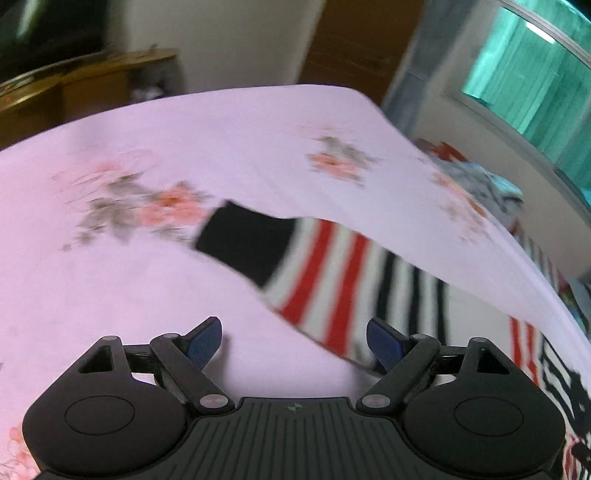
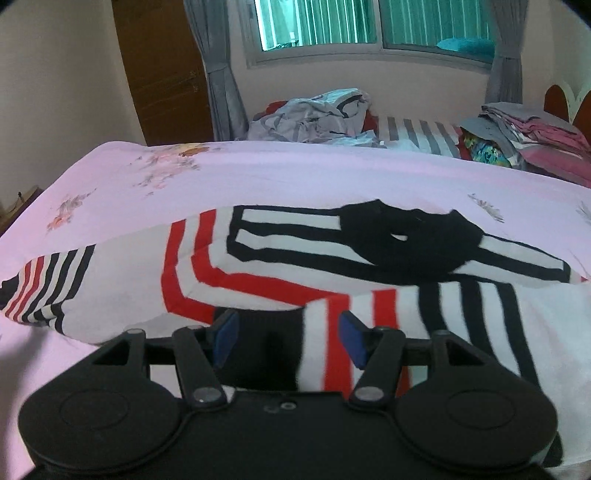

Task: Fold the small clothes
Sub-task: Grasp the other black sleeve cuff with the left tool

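Observation:
A small white sweater (image 2: 258,258) with red and black stripes and a black collar (image 2: 406,236) lies spread on the pink floral bedsheet (image 2: 295,173). One striped sleeve (image 2: 48,291) reaches out to the left. My right gripper (image 2: 288,339) hangs low over the near hem, its blue pads apart. A black cuff and red-striped cloth lie between the pads, which do not press on them. In the blurred left wrist view, my left gripper (image 1: 295,343) stands wide open over the sheet (image 1: 110,288). A striped sleeve with a black cuff (image 1: 243,240) runs diagonally past its right fingertip (image 1: 384,345), ungripped.
A crumpled grey garment heap (image 2: 314,114) and a stack of folded clothes (image 2: 528,136) lie at the bed's far side under the window (image 2: 369,26). A wooden door (image 2: 162,70) stands at back left. A wooden cabinet (image 1: 74,88) stands beyond the bed in the left view.

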`<state>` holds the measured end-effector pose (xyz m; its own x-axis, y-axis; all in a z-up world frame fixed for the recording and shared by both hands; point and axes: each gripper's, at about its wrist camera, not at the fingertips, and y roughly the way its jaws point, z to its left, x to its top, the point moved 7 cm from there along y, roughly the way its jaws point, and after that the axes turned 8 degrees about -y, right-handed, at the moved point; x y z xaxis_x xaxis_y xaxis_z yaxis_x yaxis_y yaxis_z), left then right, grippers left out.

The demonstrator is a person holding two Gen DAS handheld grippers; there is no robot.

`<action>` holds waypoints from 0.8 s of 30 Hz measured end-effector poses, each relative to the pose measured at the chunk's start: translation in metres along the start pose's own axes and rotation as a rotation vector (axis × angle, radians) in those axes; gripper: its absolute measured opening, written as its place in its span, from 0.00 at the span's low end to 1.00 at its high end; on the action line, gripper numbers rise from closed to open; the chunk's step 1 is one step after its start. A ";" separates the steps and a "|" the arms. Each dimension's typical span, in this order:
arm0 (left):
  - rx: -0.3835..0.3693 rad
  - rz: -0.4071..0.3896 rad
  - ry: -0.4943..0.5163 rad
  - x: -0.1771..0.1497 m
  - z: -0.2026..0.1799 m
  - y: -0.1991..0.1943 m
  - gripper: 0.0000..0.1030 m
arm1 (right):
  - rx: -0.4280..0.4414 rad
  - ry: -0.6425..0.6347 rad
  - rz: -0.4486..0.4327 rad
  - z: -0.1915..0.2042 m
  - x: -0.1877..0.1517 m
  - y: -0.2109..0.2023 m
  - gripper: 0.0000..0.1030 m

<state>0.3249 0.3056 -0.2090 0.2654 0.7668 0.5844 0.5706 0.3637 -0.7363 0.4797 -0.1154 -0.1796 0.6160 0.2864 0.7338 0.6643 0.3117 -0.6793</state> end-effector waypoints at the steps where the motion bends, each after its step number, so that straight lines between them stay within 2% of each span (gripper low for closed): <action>1: 0.008 0.008 -0.020 0.000 0.008 0.004 0.82 | -0.008 -0.011 0.000 0.003 0.000 0.001 0.57; 5: -0.005 0.044 -0.104 -0.008 0.028 0.020 0.82 | -0.023 -0.047 0.039 0.014 -0.005 0.012 0.59; 9: -0.047 0.035 -0.122 -0.007 0.028 0.032 0.83 | -0.025 -0.043 0.077 0.017 -0.013 0.020 0.59; 18: -0.123 0.031 -0.207 0.002 0.023 0.038 0.83 | -0.052 -0.006 0.060 0.006 -0.013 0.008 0.60; 24: -0.202 0.012 -0.319 0.003 0.024 0.042 0.80 | -0.063 0.017 0.031 0.001 -0.010 -0.008 0.60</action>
<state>0.3315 0.3358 -0.2465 0.0358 0.9079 0.4176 0.7194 0.2666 -0.6414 0.4678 -0.1196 -0.1812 0.6434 0.2791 0.7129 0.6699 0.2455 -0.7007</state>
